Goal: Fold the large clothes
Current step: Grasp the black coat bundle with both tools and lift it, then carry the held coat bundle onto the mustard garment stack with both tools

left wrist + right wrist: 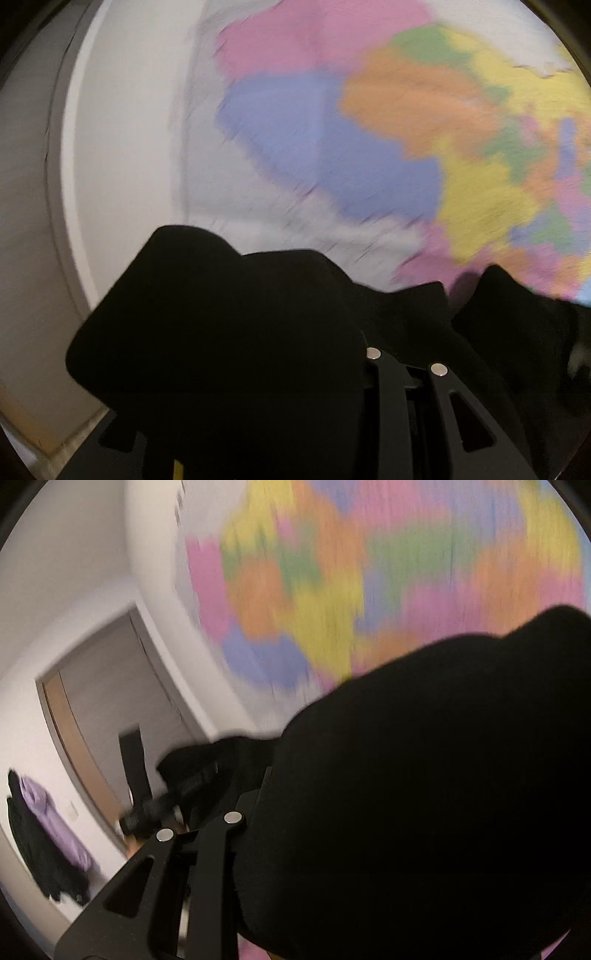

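A large black garment hangs lifted in front of the wall, draped over both grippers. In the left wrist view my left gripper has its fingers close together, shut on the black cloth, which covers the left finger. In the right wrist view my right gripper is likewise shut on the black garment, which bulges over the right finger and fills the lower right. The other gripper shows blurred beyond it, with cloth stretched between the two.
A colourful wall map fills the background, blurred, and also shows in the right wrist view. A doorway stands at left. Black and purple clothes hang on the wall at far left.
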Available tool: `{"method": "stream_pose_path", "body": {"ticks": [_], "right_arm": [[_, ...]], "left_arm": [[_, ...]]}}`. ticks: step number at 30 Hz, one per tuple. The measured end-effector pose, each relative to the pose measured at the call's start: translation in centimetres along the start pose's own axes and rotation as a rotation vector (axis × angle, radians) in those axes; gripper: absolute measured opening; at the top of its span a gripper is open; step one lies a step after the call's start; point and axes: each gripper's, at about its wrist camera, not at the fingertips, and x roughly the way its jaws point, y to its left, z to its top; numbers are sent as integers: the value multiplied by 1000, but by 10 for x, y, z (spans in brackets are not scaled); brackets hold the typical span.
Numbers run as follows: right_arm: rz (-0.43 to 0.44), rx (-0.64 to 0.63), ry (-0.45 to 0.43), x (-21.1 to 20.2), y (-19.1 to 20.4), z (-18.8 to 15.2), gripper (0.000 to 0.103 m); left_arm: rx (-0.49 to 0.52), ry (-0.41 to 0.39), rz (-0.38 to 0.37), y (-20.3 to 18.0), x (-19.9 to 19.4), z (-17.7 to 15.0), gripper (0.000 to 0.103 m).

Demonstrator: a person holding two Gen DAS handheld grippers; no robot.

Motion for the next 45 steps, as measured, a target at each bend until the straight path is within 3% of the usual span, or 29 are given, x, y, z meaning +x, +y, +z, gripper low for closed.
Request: {"method": "stream_pose_path", "body": {"ticks": [2, 3, 5, 6, 8, 12, 15, 16, 18, 19, 21, 24, 26, 27, 28, 31, 34, 38, 41, 43, 45], "right_arm": [[-13, 43, 113, 27, -16, -34, 27], [-27, 91, 202, 44, -29, -58, 30], [-48, 151, 283, 56, -48, -88, 32], [-39, 169, 283, 53, -54, -96, 33], [0, 188, 272, 42, -57, -98, 39], [14, 199, 233, 5, -59, -95, 54], [-78, 283, 157, -34, -83, -97, 58], [-98, 311, 131, -41, -91, -97, 57], [-60, 341, 119, -48, -102, -92, 31], [-55, 326, 130, -46, -100, -88, 26], [-63, 192, 117, -53, -73, -79, 13], [-84, 42, 68, -64, -47, -77, 12], [-140, 37, 161, -55, -53, -92, 12], [-176, 46, 215, -43, -59, -96, 14], [-190, 69, 251, -39, -66, -104, 15], [-206, 87, 253, -44, -69, -108, 30], [-238, 33, 225, -50, -59, -96, 36], [-320, -89, 115, -83, -40, -71, 44], [-291, -124, 97, -76, -31, -50, 52], [-283, -154, 138, -47, -27, -38, 53], [-254, -112, 177, -19, -34, -30, 52]], "left_arm": [[-2, 77, 58, 18, 28, -31, 29], [-9, 132, 83, 27, 44, -50, 29], [-50, 270, 123, 48, 76, -93, 28], [-82, 314, 126, 60, 87, -113, 28], [-125, 318, 99, 72, 88, -128, 29], [-143, 304, 72, 80, 83, -125, 29], [-153, 300, 52, 84, 82, -121, 29], [-152, 300, 52, 83, 82, -120, 29], [-146, 300, 50, 80, 83, -117, 29], [-141, 295, 50, 80, 84, -113, 29], [-143, 280, 53, 82, 85, -104, 29], [-172, 289, 53, 88, 92, -104, 34], [-93, 346, 125, 79, 107, -115, 45], [-50, 362, 176, 76, 109, -120, 63], [-1, 365, 241, 71, 110, -124, 72], [-21, 327, 225, 76, 92, -120, 75], [-43, 256, 261, 82, 65, -113, 80], [-32, 87, 315, 79, 18, -97, 83], [28, 29, 180, 55, -2, -84, 83], [86, 34, 77, 28, 1, -80, 83], [149, 60, 35, -2, 11, -82, 83]]}}
